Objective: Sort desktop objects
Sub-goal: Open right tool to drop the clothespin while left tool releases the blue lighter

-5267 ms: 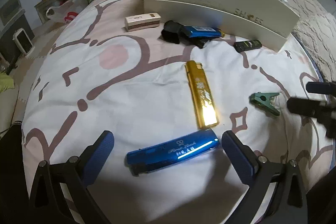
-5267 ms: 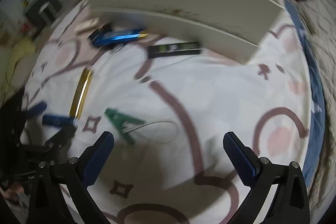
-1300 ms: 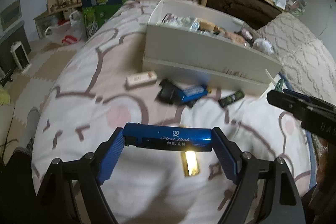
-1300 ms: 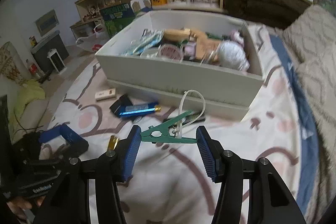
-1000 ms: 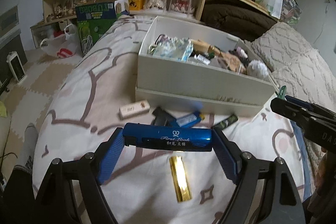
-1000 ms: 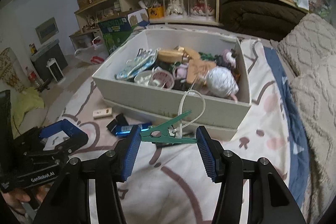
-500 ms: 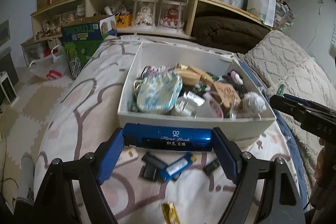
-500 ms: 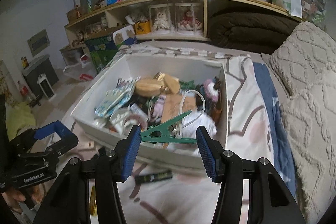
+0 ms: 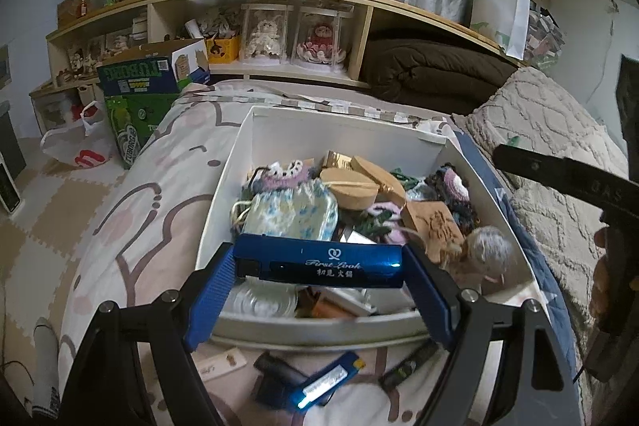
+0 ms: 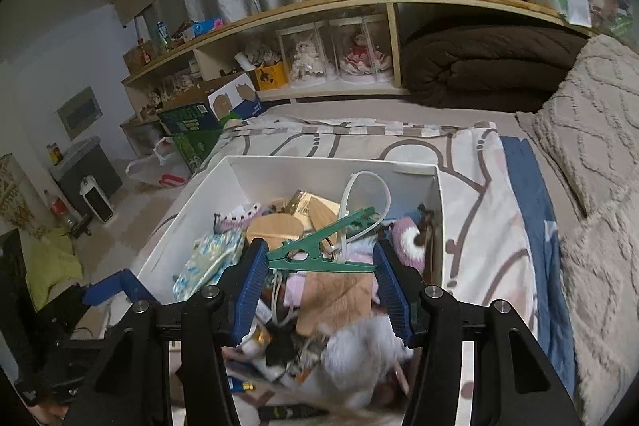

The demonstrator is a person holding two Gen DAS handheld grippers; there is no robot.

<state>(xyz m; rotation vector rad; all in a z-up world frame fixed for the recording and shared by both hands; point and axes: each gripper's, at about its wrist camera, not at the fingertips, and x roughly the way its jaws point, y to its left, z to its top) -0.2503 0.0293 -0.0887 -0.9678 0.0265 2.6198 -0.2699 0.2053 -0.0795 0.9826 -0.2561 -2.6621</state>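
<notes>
Blue pads of the left gripper [image 9: 319, 284] are clamped on the two ends of a blue lighter [image 9: 318, 260], which lies crosswise between them above the near wall of the white box [image 9: 319, 326]. Only the left wrist view shows the bedspread [image 9: 131, 210] in front of that wall, where a second blue lighter [image 9: 327, 384], a small pale box [image 9: 221, 362] to its left and a dark slim lighter [image 9: 407, 366] to its right lie near one another. At the right edge of that view the black body of the right gripper shows with part of a hand [image 9: 611, 278] on it, its pads out of sight

Over in the right wrist view, the right gripper [image 10: 321, 280] is closed on a green clip [image 10: 321, 254], held crosswise over the crowded inside of the box, with a white looped tie [image 10: 365, 202] rising from the clip. This view looks further into the box: a floral pouch [image 10: 207, 258] to the left, wooden pieces [image 10: 275, 226] in the middle, a purple knitted thing [image 10: 407, 240] against the right wall and a blurred white fluffy thing [image 10: 359, 350] near. One blue finger of the left gripper shows at lower left, beside the box's left wall
</notes>
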